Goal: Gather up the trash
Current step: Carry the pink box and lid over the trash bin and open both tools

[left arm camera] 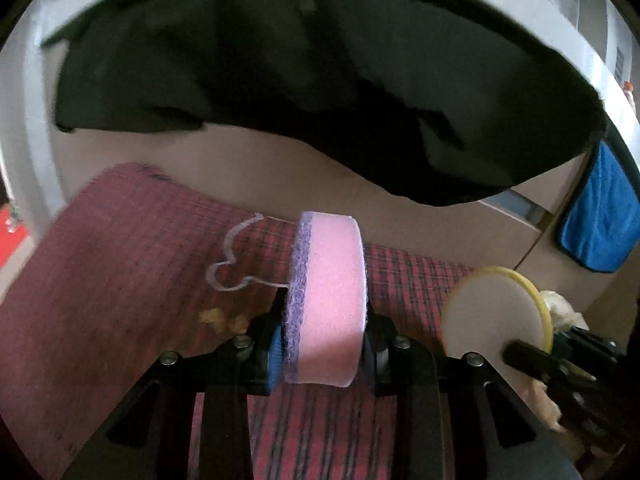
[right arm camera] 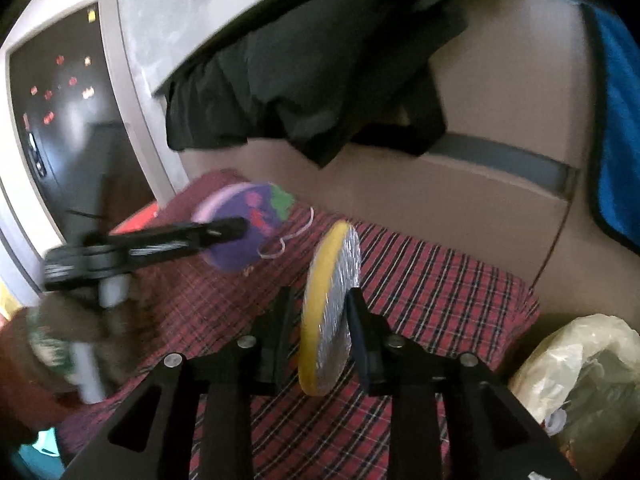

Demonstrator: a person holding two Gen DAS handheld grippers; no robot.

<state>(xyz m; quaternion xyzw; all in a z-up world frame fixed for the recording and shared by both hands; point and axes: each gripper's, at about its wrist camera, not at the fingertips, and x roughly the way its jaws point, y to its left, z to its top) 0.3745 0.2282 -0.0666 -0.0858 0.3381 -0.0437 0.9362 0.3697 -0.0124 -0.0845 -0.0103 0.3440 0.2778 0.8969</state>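
Left gripper [left arm camera: 326,344] clamped on round pink sponge [left arm camera: 334,300], purple scrub face to the left, white loop [left arm camera: 236,256] trailing. Right gripper [right arm camera: 320,340] jaws slightly apart around thin yellow-rimmed disc [right arm camera: 330,308], right pad touching, left side gapped. Both held above red plaid cloth [right arm camera: 420,280]. Crumbs [left arm camera: 222,318] on cloth ahead. Black fabric [left arm camera: 280,72] draped over cardboard box [left arm camera: 400,220] behind; blue towel [left arm camera: 600,224] at right; plastic bag [right arm camera: 580,380] near right.

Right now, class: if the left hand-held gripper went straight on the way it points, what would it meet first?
Holding the pink sponge, the left hand-held gripper would probably meet the red plaid cloth first, then the beige wall behind; depth is unclear.
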